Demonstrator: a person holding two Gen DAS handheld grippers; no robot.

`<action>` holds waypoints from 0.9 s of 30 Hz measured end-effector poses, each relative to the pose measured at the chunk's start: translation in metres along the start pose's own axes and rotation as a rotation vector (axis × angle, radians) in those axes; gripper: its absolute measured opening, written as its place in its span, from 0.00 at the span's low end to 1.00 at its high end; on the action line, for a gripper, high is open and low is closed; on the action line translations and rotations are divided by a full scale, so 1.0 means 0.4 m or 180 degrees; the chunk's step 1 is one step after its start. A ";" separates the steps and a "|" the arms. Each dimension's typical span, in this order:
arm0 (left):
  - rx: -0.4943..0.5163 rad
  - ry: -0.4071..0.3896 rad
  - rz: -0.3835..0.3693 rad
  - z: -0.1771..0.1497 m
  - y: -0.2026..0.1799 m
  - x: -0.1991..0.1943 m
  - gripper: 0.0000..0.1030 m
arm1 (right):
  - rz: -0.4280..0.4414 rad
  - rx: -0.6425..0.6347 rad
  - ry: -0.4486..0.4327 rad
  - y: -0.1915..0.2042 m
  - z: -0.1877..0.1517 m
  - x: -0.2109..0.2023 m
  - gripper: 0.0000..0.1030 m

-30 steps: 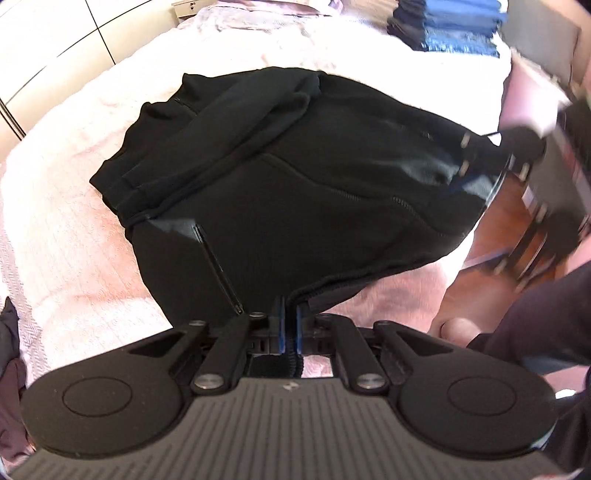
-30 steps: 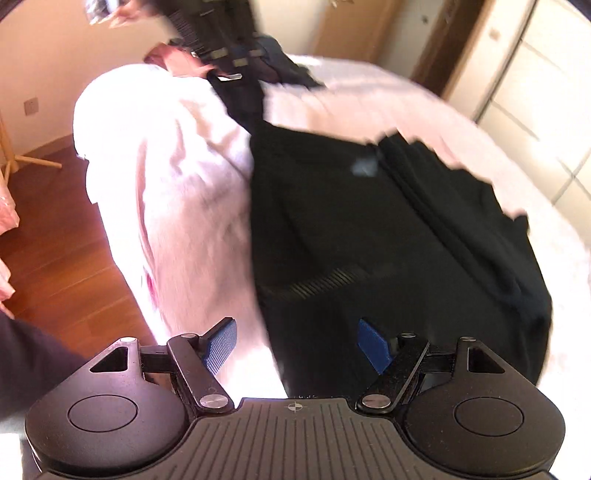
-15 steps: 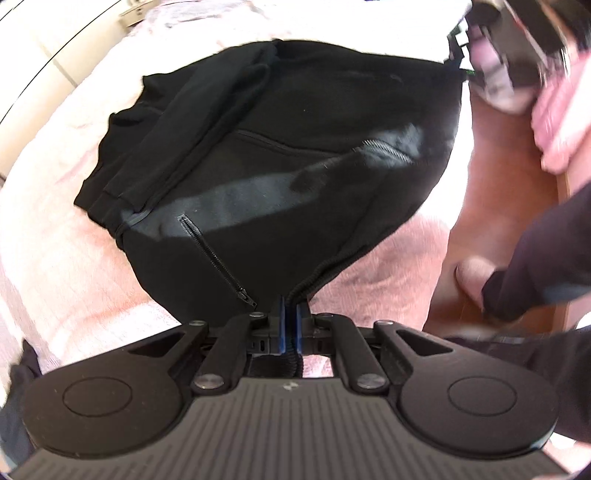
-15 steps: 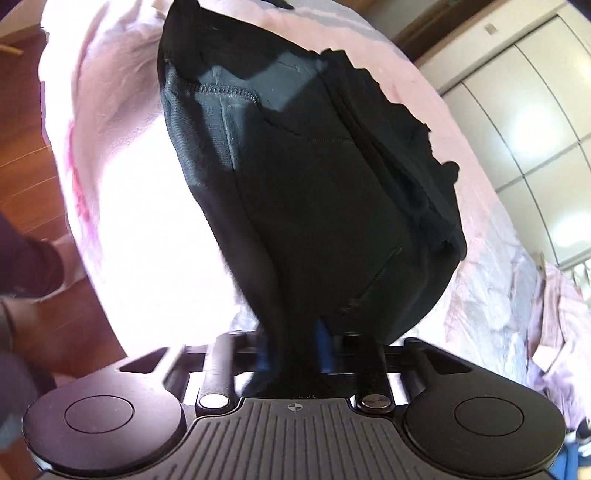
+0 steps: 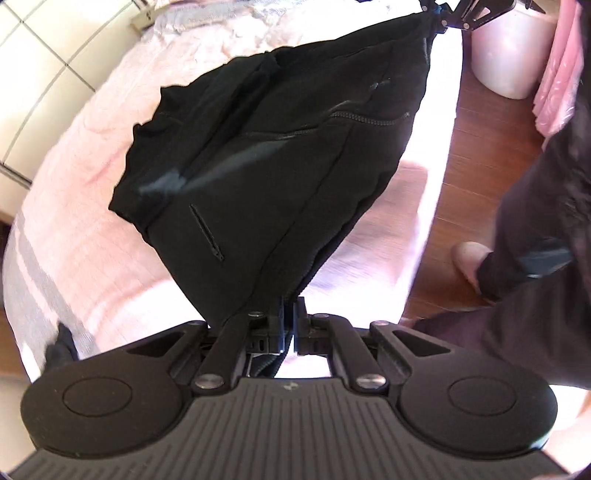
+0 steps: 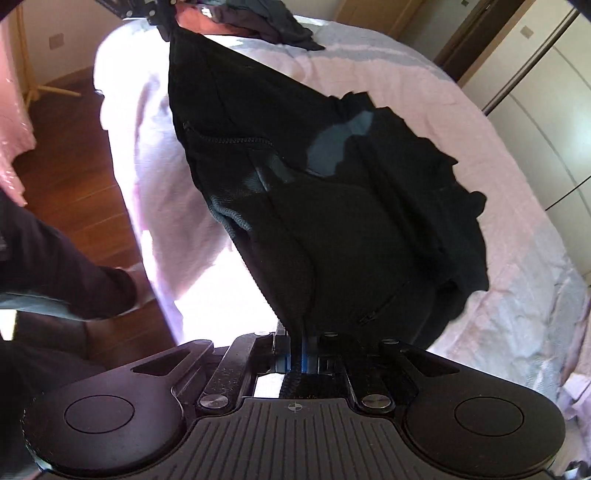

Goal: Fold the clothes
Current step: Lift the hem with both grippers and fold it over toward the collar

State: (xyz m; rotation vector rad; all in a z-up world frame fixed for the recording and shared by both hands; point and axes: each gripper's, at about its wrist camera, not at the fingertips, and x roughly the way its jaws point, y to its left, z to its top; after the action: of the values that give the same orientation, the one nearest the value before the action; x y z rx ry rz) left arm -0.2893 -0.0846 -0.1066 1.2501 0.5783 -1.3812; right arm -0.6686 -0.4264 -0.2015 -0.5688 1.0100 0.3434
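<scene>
— Pink bedding is seen across the bed (image 5: 74, 229), with pale wardrobe doors (image 6: 535, 122) behind it and a wooden floor (image 5: 476, 122) beside it. What is being handled?

— A black zip jacket (image 5: 280, 155) is raised off the bed along its near edge, while its far part, toward 10 o'clock in the left wrist view, is still laid on the cover. A pocket zip (image 5: 207, 232) is visible on the hanging panel.

— How is the left hand-held gripper (image 5: 290, 314) set?

— Its fingers are pressed together, and the jacket's edge is pinched between them at the 6 o'clock end of the cloth.

— And the right hand-held gripper (image 6: 297, 347)?

— It is likewise clamped on the jacket's ribbed edge, which is drawn down between the blue pads (image 6: 303, 356). In the left wrist view it is seen at 1 o'clock, at the far corner of the cloth; the fabric is stretched between the two.

— What else is noted?

— Dark clothes (image 6: 266, 18) are piled at 12 o'clock in the right wrist view. A white bin (image 5: 509, 48) and a pink cloth (image 5: 557, 81) are seen at 2 o'clock in the left one, and a dark trouser leg (image 5: 535, 206) at 3 o'clock.
</scene>
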 end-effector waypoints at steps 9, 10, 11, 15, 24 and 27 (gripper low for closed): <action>-0.0266 0.0204 -0.0262 -0.011 -0.043 -0.158 0.00 | 0.0437 0.0148 0.0029 0.019 -0.029 -0.159 0.03; -0.0306 0.0169 -0.0193 -0.003 -0.005 -0.161 0.00 | 0.0403 0.0145 -0.0012 -0.012 -0.011 -0.165 0.03; -0.0345 0.0134 -0.0125 0.006 0.034 -0.165 0.00 | 0.0342 0.0125 -0.0052 -0.043 0.010 -0.166 0.03; -0.0508 -0.0182 0.0005 0.063 0.199 -0.125 0.00 | 0.0149 0.0031 -0.0143 -0.192 0.108 -0.133 0.03; -0.0586 -0.0478 -0.0427 0.111 0.328 0.089 0.02 | 0.0318 0.0203 -0.0126 -0.373 0.259 -0.098 0.03; -0.0747 -0.0491 -0.0402 0.093 0.389 0.127 0.05 | 0.0332 0.0309 -0.0145 -0.497 0.340 -0.058 0.03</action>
State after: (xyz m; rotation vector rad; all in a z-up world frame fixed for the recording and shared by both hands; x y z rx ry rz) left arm -0.1498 -0.1766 -0.0927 0.9239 0.6991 -1.4538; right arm -0.4823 -0.5057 -0.0691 -0.4200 1.0088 0.3959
